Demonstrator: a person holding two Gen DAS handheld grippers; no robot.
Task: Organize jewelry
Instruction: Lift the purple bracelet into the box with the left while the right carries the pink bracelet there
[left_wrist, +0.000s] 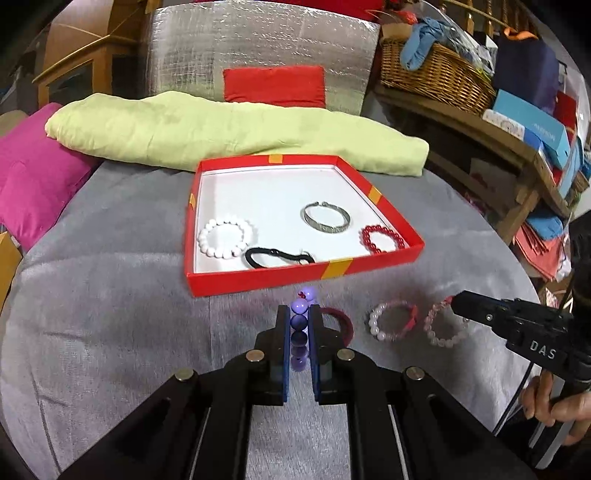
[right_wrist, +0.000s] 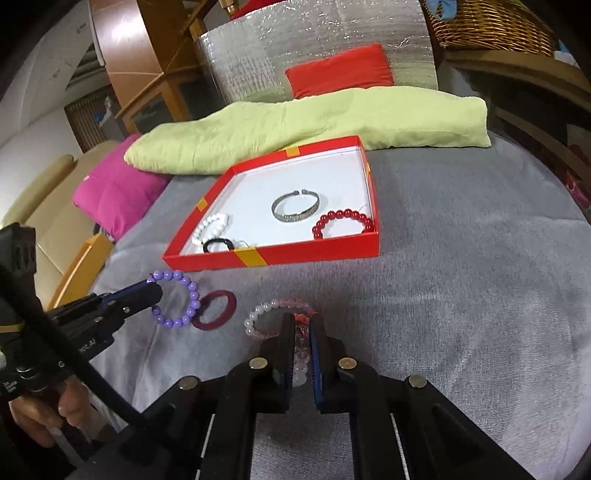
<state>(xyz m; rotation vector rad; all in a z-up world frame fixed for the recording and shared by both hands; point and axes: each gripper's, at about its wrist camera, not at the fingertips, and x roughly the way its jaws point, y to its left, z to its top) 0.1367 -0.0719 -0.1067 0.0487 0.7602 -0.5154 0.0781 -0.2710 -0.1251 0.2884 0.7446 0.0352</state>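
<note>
On fuzzy grey cloth (left_wrist: 110, 332), left tool (left_wrist: 298, 317) pinches round purple beads (left_wrist: 299, 321); right tool (right_wrist: 303, 328) pinches pale pink beads (right_wrist: 301, 356).

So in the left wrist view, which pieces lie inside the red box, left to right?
white bead bracelet → black hair tie → silver bangle → red bead bracelet, all inside the red box.

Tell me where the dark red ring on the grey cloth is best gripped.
Pinch the dark red ring across its right band, coming from above. It lies flat; its left edge touches the purple bead bracelet held by the left gripper, so the right side looks freer.
</note>
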